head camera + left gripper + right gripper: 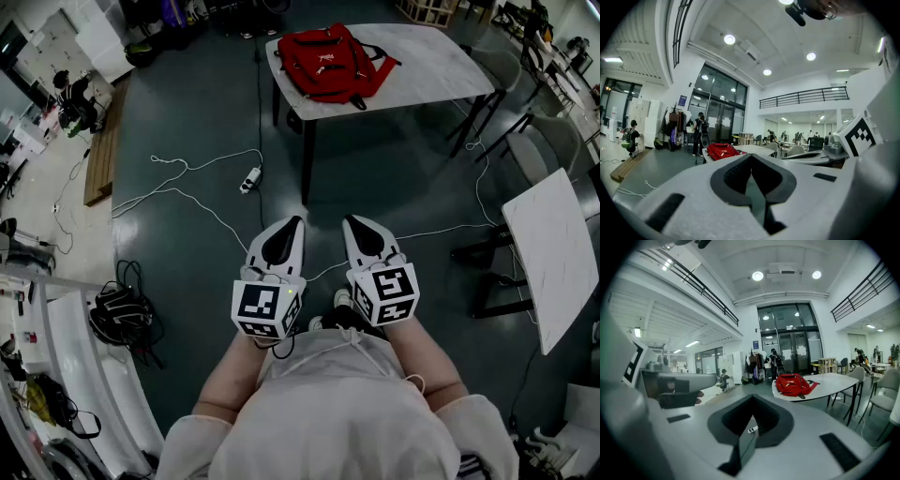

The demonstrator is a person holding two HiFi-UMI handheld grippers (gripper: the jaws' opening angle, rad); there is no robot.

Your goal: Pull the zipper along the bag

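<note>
**Stage of task:** not begun, by the look of it. The left gripper point(294, 225) and the right gripper point(352, 223) are held side by side just in front of the person's torso, pointing toward 12 o'clock. Each has its jaws brought together on nothing, and only floor shows through the notch behind the tips. Neither touches the bag point(328, 64), a red backpack lying flat well apart from them at 12 o'clock. Its zipper is too small to make out, so whether it stands open or closed cannot be told. On this showing the whole job remains — approach, steady the bag, take the pull, draw it along.

**Surface and room, near to far.** Underfoot is a dark, glossy floor point(169, 281). A black bundle with coiled cables point(120, 317) lies at 9 o'clock, and a tilted white tabletop point(553, 253) stands at 3 o'clock. White cords trail across the floor to a power strip point(249, 178) at 11 o'clock. Beyond it the bag rests near the left end of a pale, marbled table point(441, 66) on dark legs, with chairs point(548, 141) at about 2 o'clock. A wooden platform point(101, 150) lies at 10 o'clock. Farthest, in the gripper views, are tall glass doors point(787, 345), a railed upper gallery point(806, 97) and round ceiling lights point(730, 40) — a large, high, white-walled hall.
</note>
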